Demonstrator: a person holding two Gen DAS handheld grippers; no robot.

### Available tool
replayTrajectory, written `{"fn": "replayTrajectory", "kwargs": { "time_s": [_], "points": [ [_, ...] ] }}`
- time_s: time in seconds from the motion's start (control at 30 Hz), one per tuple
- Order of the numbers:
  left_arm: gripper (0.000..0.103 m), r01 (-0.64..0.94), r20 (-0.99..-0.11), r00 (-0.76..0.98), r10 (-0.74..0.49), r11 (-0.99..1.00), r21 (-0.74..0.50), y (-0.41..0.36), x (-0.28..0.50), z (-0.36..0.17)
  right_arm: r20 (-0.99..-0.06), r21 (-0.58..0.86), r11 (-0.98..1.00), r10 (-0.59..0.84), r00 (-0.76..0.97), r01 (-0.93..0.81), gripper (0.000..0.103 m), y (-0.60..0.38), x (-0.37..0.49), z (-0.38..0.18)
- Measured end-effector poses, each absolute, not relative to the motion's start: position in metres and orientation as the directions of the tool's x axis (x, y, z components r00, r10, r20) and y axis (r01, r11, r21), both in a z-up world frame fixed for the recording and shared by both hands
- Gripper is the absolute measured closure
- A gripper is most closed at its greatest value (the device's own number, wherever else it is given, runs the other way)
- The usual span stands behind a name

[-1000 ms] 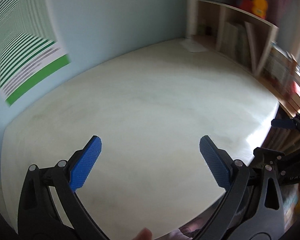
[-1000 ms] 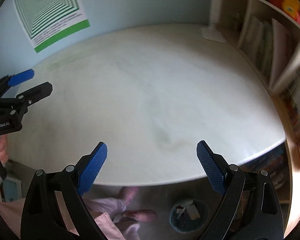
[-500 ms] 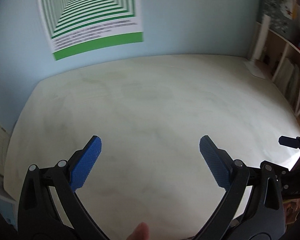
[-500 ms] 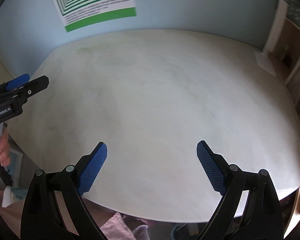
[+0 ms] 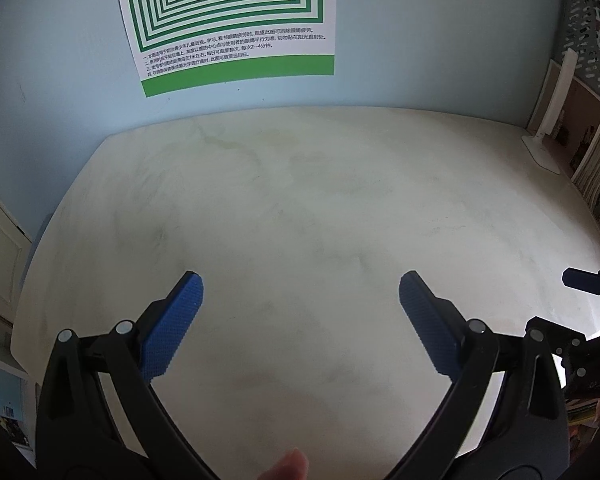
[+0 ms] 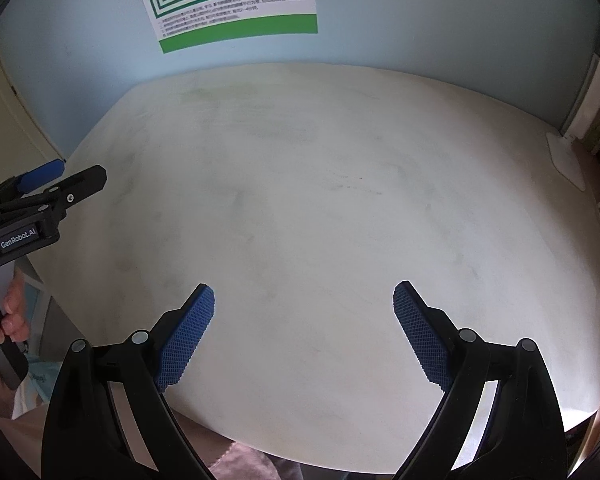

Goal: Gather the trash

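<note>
Both tongs hang over a pale, marbled desk (image 5: pixel 300 208) set against a light blue wall.

Left tongs (image 5: pixel 300 292): jaws spread wide, nothing between the blue textured pads (image 5: pixel 172 332). In the right wrist view the same tongs (image 6: pixel 56 180) enter from the left edge, a hand (image 6: pixel 12 312) wrapped round the handle; the housing reads "GenRobot.AI".

Right tongs (image 6: pixel 304 300): jaws likewise wide apart, nothing held. In the left wrist view they (image 5: pixel 580 280) show only partly at the right edge, over the desk's right front corner.

Trash: no piece can be made out on the desk surface in either view; only faint greenish stains (image 5: pixel 228 144) near the back.

Wall: poster (image 5: pixel 228 20) of nested green squares, with small print and a green band below, hung above the desk's rear edge.

Far right corner of desk: white lamp base (image 5: pixel 542 152) with an upright white stem. Beside it, shelves of books (image 5: pixel 596 176).

A fingertip (image 5: pixel 288 466) shows at the bottom edge of the left wrist view.
</note>
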State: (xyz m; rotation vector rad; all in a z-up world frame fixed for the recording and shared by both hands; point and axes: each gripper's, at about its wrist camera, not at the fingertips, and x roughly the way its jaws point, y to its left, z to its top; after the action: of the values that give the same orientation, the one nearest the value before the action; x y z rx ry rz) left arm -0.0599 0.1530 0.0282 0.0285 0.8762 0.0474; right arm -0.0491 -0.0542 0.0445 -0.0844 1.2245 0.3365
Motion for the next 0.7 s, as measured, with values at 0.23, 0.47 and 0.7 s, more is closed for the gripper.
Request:
{"fn": "replayTrajectory", "kwargs": {
  "time_s": [0.23,0.47,0.7],
  "points": [
    [0.007,-0.014,-0.767,0.641,0.043,0.999,0.044,0.1537,-0.0576,0.0271,-0.936,0.115,0.950,0.202,0.288,-0.291,0.013,-0.0532,-0.0494,0.0436],
    [0.007,-0.005,-0.771,0.635,0.038,0.999,0.046,0.1553,-0.0561,0.0204,-0.938,0.112,0.952,0.196,0.287,-0.284,0.013,-0.0529,-0.0488,0.0435],
    [0.007,-0.006,-0.771,0.635,0.037,0.999,0.043,0.1570,-0.0542,0.0190,-0.938,0.114,0.952,0.198,0.283,-0.285,0.013,-0.0533,-0.0477,0.0429]
  ]
}}
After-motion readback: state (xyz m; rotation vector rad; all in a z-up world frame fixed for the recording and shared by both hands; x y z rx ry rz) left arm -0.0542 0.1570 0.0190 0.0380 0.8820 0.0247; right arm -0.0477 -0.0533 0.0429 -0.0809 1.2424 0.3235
